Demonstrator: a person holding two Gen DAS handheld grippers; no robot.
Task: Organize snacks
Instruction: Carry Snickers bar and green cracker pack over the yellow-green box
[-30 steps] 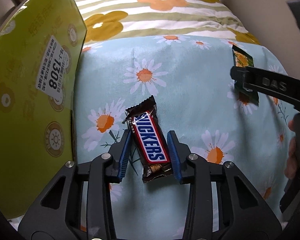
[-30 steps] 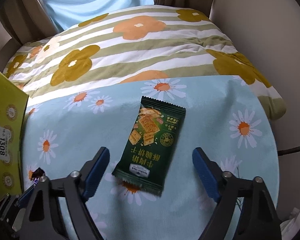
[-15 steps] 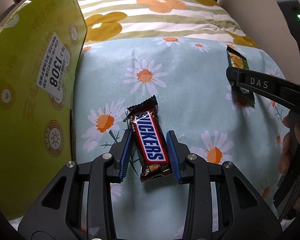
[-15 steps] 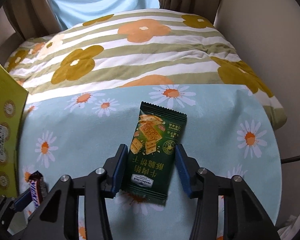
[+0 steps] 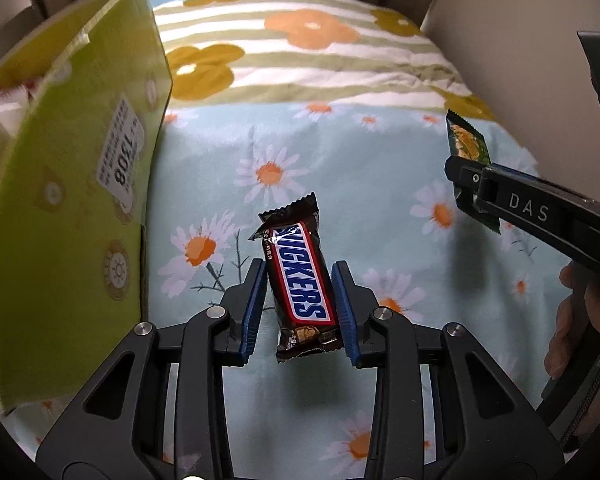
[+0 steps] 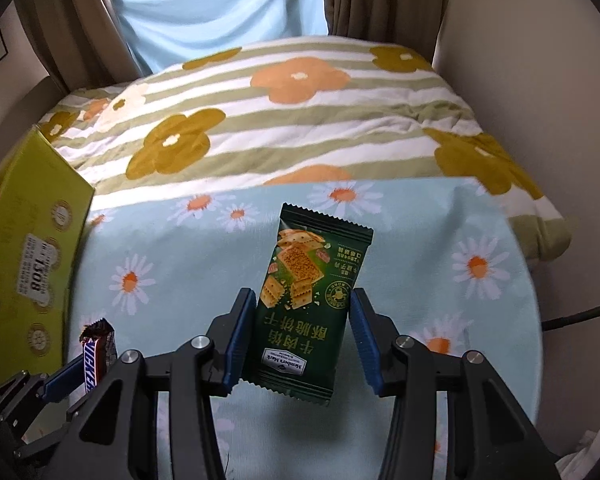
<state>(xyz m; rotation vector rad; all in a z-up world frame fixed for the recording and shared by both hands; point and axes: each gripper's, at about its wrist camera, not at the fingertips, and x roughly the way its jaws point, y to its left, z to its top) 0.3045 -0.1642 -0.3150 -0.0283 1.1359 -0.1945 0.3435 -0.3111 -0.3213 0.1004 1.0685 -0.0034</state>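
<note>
My left gripper [image 5: 300,312] is shut on a brown Snickers bar [image 5: 297,280], held lifted above the daisy-print cloth [image 5: 340,184]. My right gripper [image 6: 300,332] is shut on a dark green cracker packet [image 6: 306,300], also raised off the cloth. In the left wrist view the right gripper [image 5: 472,184] shows at the right edge with the green packet [image 5: 466,148] in it. The right wrist view catches the Snickers bar [image 6: 95,352] at lower left. A yellow-green cardboard box [image 5: 71,208] stands at the left, with white and red things just showing inside.
A striped floral blanket [image 6: 300,120] lies beyond the daisy cloth. Curtains and a window are at the back, and a pale wall [image 6: 540,80] runs along the right. A black cable [image 6: 580,314] hangs at the cloth's right edge. A person's hand [image 5: 572,320] grips the right tool.
The right gripper closed on the green packet. Both grippers then rose off the cloth with their snacks, and the box top came into view.
</note>
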